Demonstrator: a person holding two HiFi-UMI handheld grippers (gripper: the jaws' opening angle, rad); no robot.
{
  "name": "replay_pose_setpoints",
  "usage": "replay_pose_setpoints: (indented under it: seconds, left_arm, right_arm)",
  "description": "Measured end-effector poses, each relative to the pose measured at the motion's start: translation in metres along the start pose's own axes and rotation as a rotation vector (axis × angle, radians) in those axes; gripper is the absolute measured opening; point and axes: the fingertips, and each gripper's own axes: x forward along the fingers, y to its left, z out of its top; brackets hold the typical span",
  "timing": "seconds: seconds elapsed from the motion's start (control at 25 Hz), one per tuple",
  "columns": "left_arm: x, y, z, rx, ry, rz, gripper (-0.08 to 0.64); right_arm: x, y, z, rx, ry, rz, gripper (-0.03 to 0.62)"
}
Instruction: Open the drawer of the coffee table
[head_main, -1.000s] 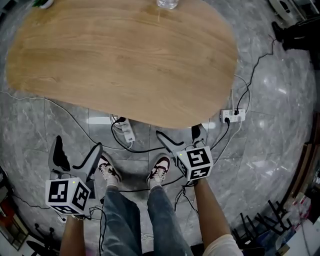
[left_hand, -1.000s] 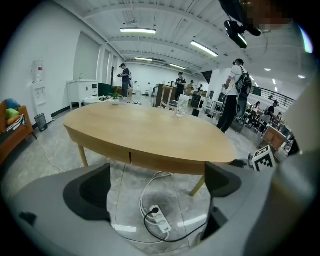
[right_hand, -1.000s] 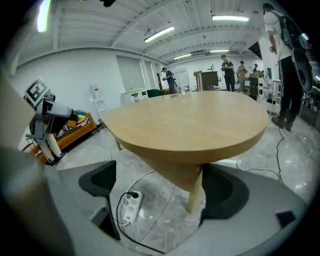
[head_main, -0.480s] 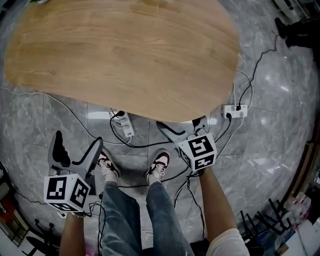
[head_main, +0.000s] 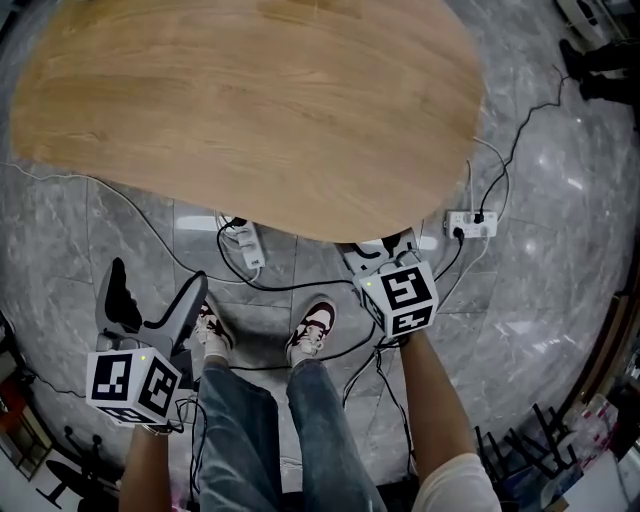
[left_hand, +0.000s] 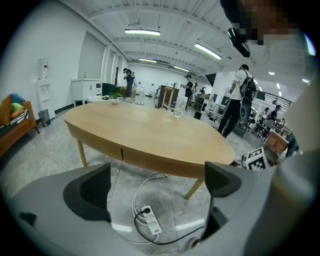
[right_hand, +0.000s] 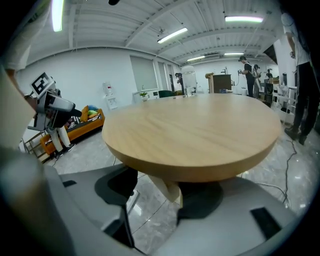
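left gripper (head_main: 158, 295) released, empty | right gripper (head_main: 380, 250) just closing, table leg (right_hand: 167, 187) between, unpinched | drawer seam (left_hand: 122, 151) 11 o'clock: likely stiff, handleless; hook lower edge

Premises: a large open-plan lab or workshop hall, not a dwelling. Evidence follows. A ribbed industrial ceiling with strip lights (left_hand: 142, 32) runs above the oval desk (left_hand: 150, 135). The polished grey stone floor (head_main: 560, 220) around the desk carries trailing power strips (head_main: 468, 226). A water dispenser (left_hand: 45, 92) and sofa (left_hand: 15, 131) stand by the white wall off one end of the desk. Several people (left_hand: 242, 95) stand beyond it among equipment.
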Motion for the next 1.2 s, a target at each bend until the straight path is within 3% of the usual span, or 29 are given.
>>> replay_pose_setpoints:
  seconds: [0.16, 0.4, 0.72, 1.2]
  left_arm:
    - [0.004, -0.006, -0.001, -0.011, 0.005, 0.014, 0.577]
    - [0.007, -0.016, -0.001, -0.012, 0.010, 0.023, 0.576]
    - [0.011, -0.019, -0.003, -0.007, 0.015, 0.028, 0.576]
    - [0.014, -0.025, -0.006, -0.014, 0.023, 0.028, 0.575]
  right_arm:
    - [-0.001, -0.005, 0.000, -0.002, -0.009, 0.006, 0.219]
    - [-0.001, -0.005, -0.001, -0.013, -0.015, 0.036, 0.205]
    - [-0.001, 0.001, 0.000, -0.119, -0.002, 0.110, 0.155]
    - [-0.005, 0.006, -0.001, -0.131, -0.002, 0.149, 0.140]
